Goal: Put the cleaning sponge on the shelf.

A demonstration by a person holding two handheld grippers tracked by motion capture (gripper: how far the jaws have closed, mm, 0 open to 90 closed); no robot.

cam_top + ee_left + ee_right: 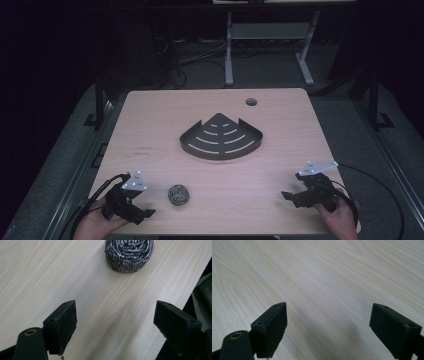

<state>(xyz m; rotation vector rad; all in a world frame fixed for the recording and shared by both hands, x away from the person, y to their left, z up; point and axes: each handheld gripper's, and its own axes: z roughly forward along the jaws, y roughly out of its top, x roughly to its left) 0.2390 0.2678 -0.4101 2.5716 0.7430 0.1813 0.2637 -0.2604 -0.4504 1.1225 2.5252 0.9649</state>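
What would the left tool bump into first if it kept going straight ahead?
Probably the steel scrubber. The left tool is open and the scrubber sits ahead, slightly right of centre, with bare table between them.

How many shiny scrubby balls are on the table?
1. The steel scrubber ball sits near the table's front edge, just right of the left claw, untouched; none shows in the black corner rack.

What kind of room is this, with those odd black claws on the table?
Probably a lab or workshop recording bench. A bare wooden table holds just a steel wool ball and a black corner rack, while cables trail across the floor near a second desk frame.
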